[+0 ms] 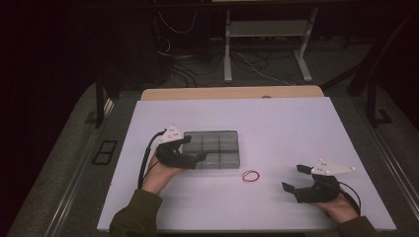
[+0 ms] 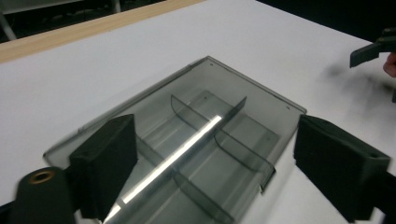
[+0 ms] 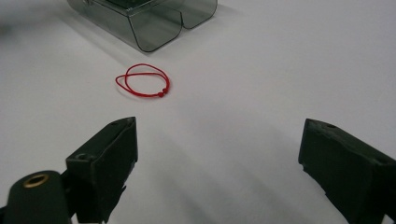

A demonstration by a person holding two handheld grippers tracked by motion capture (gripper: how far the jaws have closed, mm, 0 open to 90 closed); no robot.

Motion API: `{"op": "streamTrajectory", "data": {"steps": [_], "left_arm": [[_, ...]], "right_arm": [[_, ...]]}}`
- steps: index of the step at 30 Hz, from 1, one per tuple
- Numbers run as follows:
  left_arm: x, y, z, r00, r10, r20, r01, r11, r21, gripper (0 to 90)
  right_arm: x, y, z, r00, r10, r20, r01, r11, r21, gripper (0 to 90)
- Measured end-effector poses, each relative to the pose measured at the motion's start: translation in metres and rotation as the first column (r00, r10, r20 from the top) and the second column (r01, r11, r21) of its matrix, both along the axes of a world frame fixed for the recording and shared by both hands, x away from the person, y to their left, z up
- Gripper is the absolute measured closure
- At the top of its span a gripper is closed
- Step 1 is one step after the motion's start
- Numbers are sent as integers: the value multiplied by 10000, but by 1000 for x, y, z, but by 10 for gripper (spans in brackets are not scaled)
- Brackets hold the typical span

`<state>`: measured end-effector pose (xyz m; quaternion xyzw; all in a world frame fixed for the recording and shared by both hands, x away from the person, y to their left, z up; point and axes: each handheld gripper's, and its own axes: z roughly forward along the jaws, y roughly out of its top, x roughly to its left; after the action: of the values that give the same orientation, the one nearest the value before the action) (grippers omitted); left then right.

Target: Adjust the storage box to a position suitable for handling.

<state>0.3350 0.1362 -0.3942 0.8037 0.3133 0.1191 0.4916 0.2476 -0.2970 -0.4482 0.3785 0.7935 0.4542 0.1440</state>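
Smoky translucent plastic divider box [image 1: 215, 149] between released left tool [image 1: 193, 148] jaws; red thread loop [image 1: 251, 176] at ten o'clock from released right tool [image 1: 295, 178] on white worktop [image 1: 276, 128].

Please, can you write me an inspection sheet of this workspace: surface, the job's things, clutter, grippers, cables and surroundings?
Surface: white board on a wooden table; no marks seen.
Job's things: clear grey box with dividers, compartments look empty; red string loop lies on the board in front of the box, apart from it.
Clutter: nothing seen.
Grippers: left gripper open, at the box's left edge, jaws to either side of it in the left gripper view; right gripper open, nothing between the jaws, pointing towards the loop.
Cables: black cable trails from the left gripper; loose cables on the floor behind.
Surroundings: dark room, metal frame behind the table.
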Motion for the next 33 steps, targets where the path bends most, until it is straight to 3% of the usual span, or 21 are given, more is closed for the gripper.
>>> {"op": "streamTrajectory", "data": {"steps": [4, 6, 13, 16, 20, 27, 28, 33], "left_arm": [[18, -9, 3, 9997, 177, -167, -173, 9995, 281, 161], [27, -12, 4, 9995, 247, -197, -238, 9988, 436, 227], [54, -20, 7, 9969, 621, -492, -595, 9968, 529, 335], [65, -23, 7, 9940, 822, -715, -760, 9933, 868, 411], [80, -26, 5, 9887, 1051, -1072, -942, 9903, 1022, 501], [101, -35, 4, 9794, 1232, -1599, -908, 9764, 1959, 679], [103, -38, 2, 9763, 1324, -1714, -1005, 9780, 1830, 707], [113, -45, -4, 9674, 1383, -2122, -897, 9705, 2237, 840]], "right_arm": [[0, 0, 0, 10000, 31, 29, -31, 10000, -24, 115], [0, 0, 0, 10000, 28, 12, -28, 10000, -7, 115], [0, 0, 0, 10000, 46, 13, -46, 10000, 41, 115], [0, 0, 1, 10000, 57, 35, -57, 10000, 1, 115], [0, 0, 1, 10000, 14, 53, -14, 10000, 32, 115], [0, -1, 1, 10000, -30, 22, 29, 9999, 135, 115], [0, 0, 1, 10000, -32, 19, 31, 9999, 96, 115], [0, -1, 1, 10000, -31, 72, 30, 9999, 103, 115]]}}
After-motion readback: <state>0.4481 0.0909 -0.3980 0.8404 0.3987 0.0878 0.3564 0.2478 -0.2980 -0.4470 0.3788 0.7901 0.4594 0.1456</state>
